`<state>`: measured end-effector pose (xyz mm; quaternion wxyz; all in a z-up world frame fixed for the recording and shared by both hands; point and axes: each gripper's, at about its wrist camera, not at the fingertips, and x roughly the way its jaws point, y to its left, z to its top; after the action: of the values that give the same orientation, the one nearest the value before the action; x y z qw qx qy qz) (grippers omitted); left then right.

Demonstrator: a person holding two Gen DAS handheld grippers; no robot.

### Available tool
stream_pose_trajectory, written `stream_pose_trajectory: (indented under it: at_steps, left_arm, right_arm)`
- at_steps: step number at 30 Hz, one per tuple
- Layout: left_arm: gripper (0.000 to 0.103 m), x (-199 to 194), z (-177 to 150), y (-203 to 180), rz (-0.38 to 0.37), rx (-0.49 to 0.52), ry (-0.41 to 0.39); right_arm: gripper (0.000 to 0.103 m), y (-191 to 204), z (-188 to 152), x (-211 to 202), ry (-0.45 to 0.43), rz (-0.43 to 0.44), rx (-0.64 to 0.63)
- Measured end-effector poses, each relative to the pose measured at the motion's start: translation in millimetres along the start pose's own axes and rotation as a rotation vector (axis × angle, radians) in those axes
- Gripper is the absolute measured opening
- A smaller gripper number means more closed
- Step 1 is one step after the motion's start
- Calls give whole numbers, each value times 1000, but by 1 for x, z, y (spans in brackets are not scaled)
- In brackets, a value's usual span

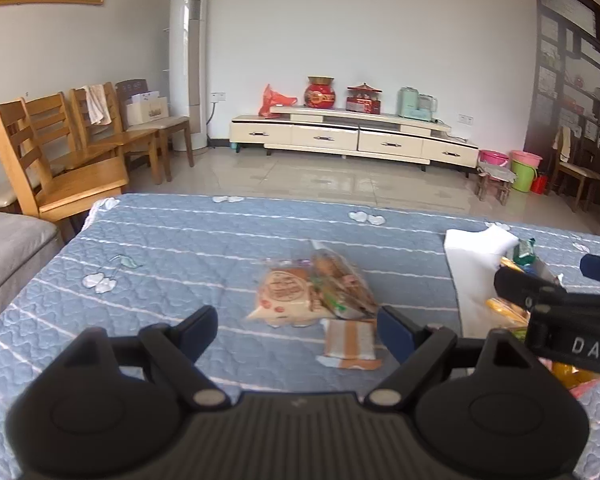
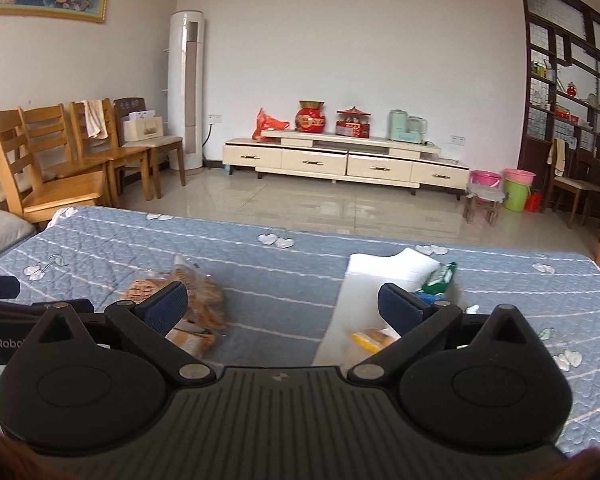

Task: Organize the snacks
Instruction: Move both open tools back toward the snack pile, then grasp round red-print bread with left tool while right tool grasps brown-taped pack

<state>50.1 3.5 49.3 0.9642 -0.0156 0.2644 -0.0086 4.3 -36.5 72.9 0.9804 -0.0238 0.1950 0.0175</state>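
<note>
Snack packets lie on a table under a blue quilted cloth (image 1: 172, 248). In the left wrist view a round biscuit pack (image 1: 286, 294), a clear bag of brown snacks (image 1: 340, 282) and an orange-striped wafer pack (image 1: 350, 342) lie just ahead of my open, empty left gripper (image 1: 298, 326). At the right a white tray (image 1: 472, 256) holds a green packet (image 1: 524, 250) and yellow packets (image 1: 506, 308). My right gripper (image 1: 548, 276) reaches in over the tray. In the right wrist view my right gripper (image 2: 282, 300) is open and empty, with the white tray (image 2: 380, 270), the green packet (image 2: 440, 278) and a yellow packet (image 2: 370, 338) ahead.
Wooden chairs (image 1: 60, 160) stand past the table's left far corner, and a grey sofa (image 1: 8, 248) is at the left. Across the tiled floor are a low TV cabinet (image 1: 352, 136), a tall white air conditioner (image 1: 188, 68) and plastic buckets (image 1: 520, 168).
</note>
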Motion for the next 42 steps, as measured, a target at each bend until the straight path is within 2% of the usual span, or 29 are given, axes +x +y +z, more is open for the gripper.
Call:
stream_pose_trajectory:
  at_steps: [16,32,42]
  left_arm:
    - [87,16,-13,45,48,-54,13]
    - [87,54,-33,75,95,-84,84]
    - [89,89,-15,70,72,-62,83]
  right_arm:
    - [103,33,-12,18,53,61,-23]
    - [103,48,-38,53,135,98,-28]
    - [103,45,-47,73,170,106,-18]
